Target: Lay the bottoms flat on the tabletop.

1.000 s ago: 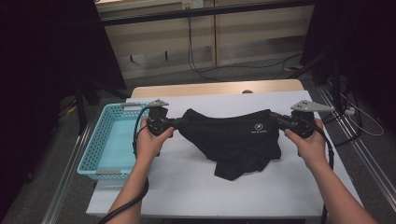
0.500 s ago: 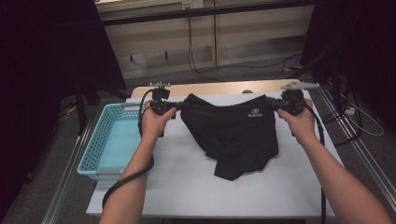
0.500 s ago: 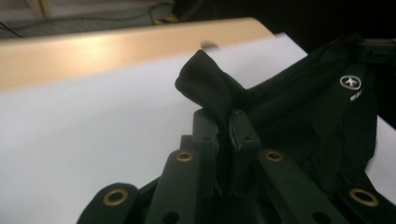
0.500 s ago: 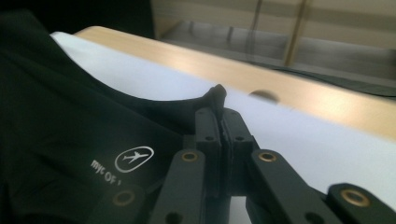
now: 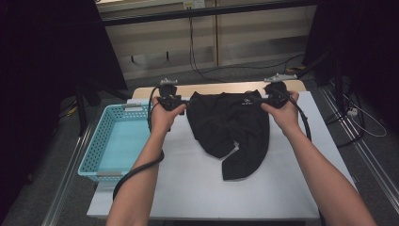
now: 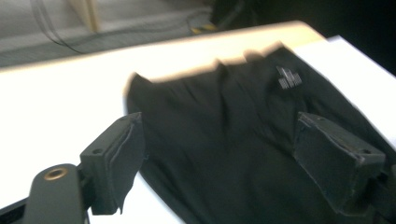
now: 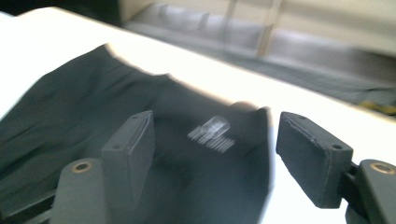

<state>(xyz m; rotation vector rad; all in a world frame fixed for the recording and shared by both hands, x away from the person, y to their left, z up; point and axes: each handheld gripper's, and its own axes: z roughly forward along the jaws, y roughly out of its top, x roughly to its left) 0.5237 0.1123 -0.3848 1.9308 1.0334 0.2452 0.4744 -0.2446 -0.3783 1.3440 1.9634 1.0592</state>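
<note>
High view: we see a black fabric garment (image 5: 230, 127) w/ a small white logo lying on the white counter (image 5: 188, 183), its top edge along the far side near the pale wooden strip (image 5: 221, 87) at the counter's back. The lower part trails toward us, w/ a fold and a loose flap at bottom right.

Left claw (image 5: 182, 104) sits at the garment's top left corner, right claw (image 5: 259, 100) at the top right corner, each in one of the person's hands, forearms coming in from the bottom. A light blue perforated plastic basket (image 5: 101, 146) stands on the counter's left edge, just beside the left forearm and apart from the garment.

Left gripper view: left claw (image 6: 219, 154) stands wide, jaws have just been opening. The cloth lies flat below and between the pads, but the pads don't press on it. Logo shows further off, pic is blurred.

Right gripper view: right claw (image 7: 215, 158) also stands wide, jaws have just been opening too. Garment corner w/ the white logo lies under the gap, nothing pinched. Bare white counter shows beyond the cloth edge.
</note>
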